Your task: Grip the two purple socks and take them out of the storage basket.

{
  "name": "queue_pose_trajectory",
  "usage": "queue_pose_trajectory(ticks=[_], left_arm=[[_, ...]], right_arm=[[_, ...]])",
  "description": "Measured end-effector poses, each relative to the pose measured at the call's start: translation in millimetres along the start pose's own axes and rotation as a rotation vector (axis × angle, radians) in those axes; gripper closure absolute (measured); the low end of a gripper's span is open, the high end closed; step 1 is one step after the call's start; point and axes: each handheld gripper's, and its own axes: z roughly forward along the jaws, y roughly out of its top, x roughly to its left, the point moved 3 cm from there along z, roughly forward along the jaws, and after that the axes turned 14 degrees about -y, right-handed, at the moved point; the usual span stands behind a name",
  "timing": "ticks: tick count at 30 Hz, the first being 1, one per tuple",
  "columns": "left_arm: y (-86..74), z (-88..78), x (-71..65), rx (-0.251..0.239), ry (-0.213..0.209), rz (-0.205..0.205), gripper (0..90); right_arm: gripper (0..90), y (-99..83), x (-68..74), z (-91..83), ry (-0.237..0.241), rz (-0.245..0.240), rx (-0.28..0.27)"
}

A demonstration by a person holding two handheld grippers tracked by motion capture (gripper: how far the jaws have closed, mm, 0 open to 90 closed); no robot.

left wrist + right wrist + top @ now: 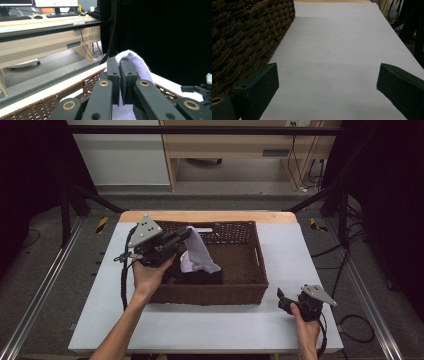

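The left claw (186, 236) is clamped on a white sock (198, 256), which hangs down over the basket's (240, 292) left end. The right claw (281, 298) sits apart, empty, by the worktop's (210, 325) near right corner.

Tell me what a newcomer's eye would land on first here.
First, the pale lilac cloth hanging from the left gripper, whose jaws are shut on it above the brown wicker basket at the table's middle. Next, the right gripper, jaws wide open, resting low on the white table beside the basket's near right corner.
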Motion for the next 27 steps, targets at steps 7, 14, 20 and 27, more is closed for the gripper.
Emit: queue_pose_trajectory(ticks=[7,14,20,27], left_arm=[[7.2,-15.1,-14.4,-0.024,-0.033,0.016,86.5],[10.4,-34.5,-25.0,-0.058,-0.061,0.016,86.4],[3.9,-53.1,-41.6,-0.055,-0.092,0.039,86.3],[-12.4,-62.1,-53.5,-0.016,-0.102,0.054,86.3]], right_arm=[[4.6,0.0,-0.1,0.0,0.0,0.001,0.0],[4.6,0.0,-0.2,0.0,-0.001,0.0,-0.001],[4.5,-0.1,0.0,0.1,-0.003,0.0,-0.002],[4.5,-0.1,-0.1,-0.1,-0.006,0.001,-0.003]])
